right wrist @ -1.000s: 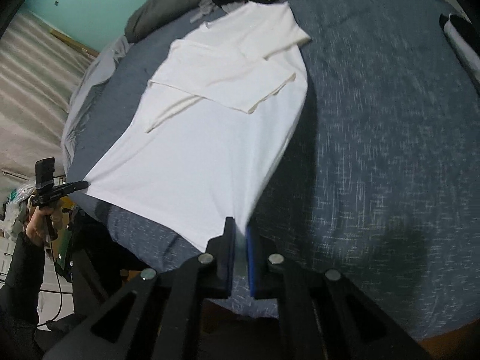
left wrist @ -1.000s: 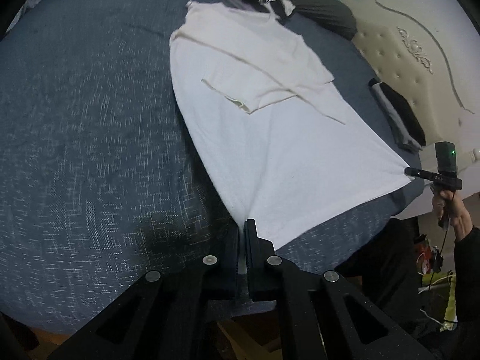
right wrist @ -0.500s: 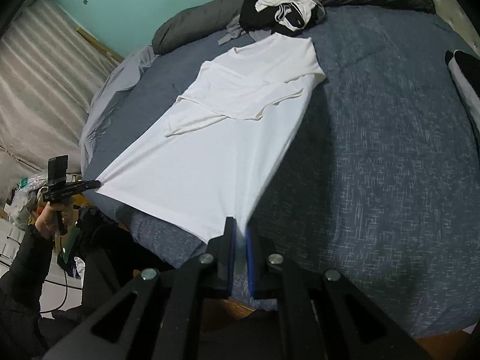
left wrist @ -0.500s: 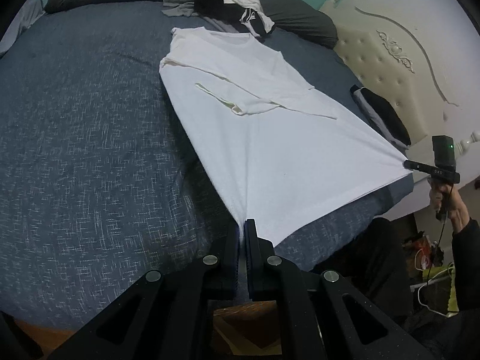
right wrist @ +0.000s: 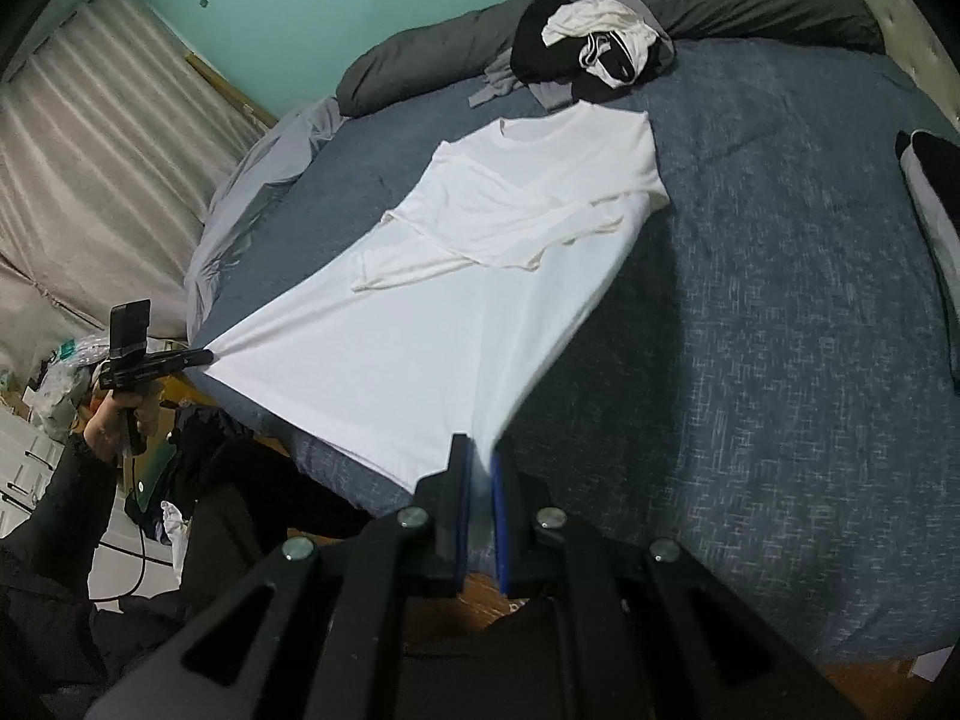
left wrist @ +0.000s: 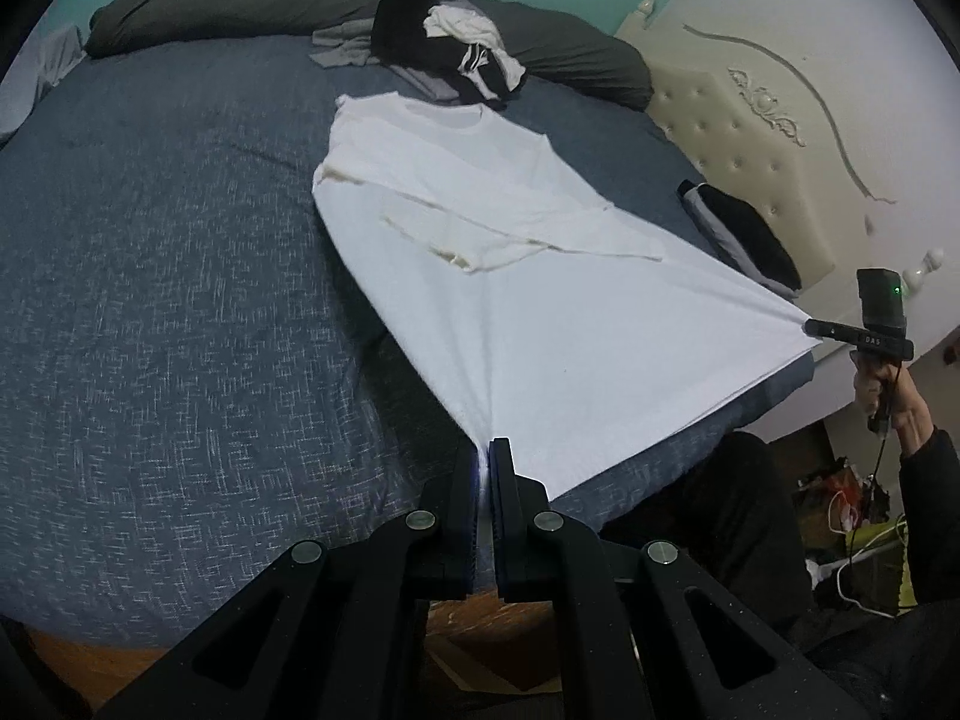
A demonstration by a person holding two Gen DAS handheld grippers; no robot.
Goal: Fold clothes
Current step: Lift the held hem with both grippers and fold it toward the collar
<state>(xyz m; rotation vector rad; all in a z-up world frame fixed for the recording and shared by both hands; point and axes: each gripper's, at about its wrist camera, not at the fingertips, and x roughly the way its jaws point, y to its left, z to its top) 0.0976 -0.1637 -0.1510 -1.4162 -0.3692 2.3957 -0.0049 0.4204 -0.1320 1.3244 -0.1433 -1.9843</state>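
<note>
**On the bed, both hem corners pinched and raised**

Across the blue bed [left wrist: 180,300] the white shirt [left wrist: 540,324] lies collar away from you, sleeves folded in over the chest, its hem end lifted off the cover and stretched between your two hands.

Your left tongs [left wrist: 483,462] are clamped nearly flat on the left hem corner, with cloth fanning out taut from the jaws. Your right tongs [right wrist: 478,462] are closed the same way on the right corner; a thin sliver of fabric shows between the blue pads.

Judging from this, you are about to carry the hem up toward the collar. Risks to watch:

- Each grip holds only a small bite of corner. Pull the hands further apart and the cloth could slip out of one side.
- Raise one hand ahead of the other and the fold line will probably run crooked.
- Drag forward too low and the tucked sleeves may be pushed out of place.
- The clothes pile [left wrist: 456,60] sits just beyond the collar; overshoot and the hem could land on it.
</note>
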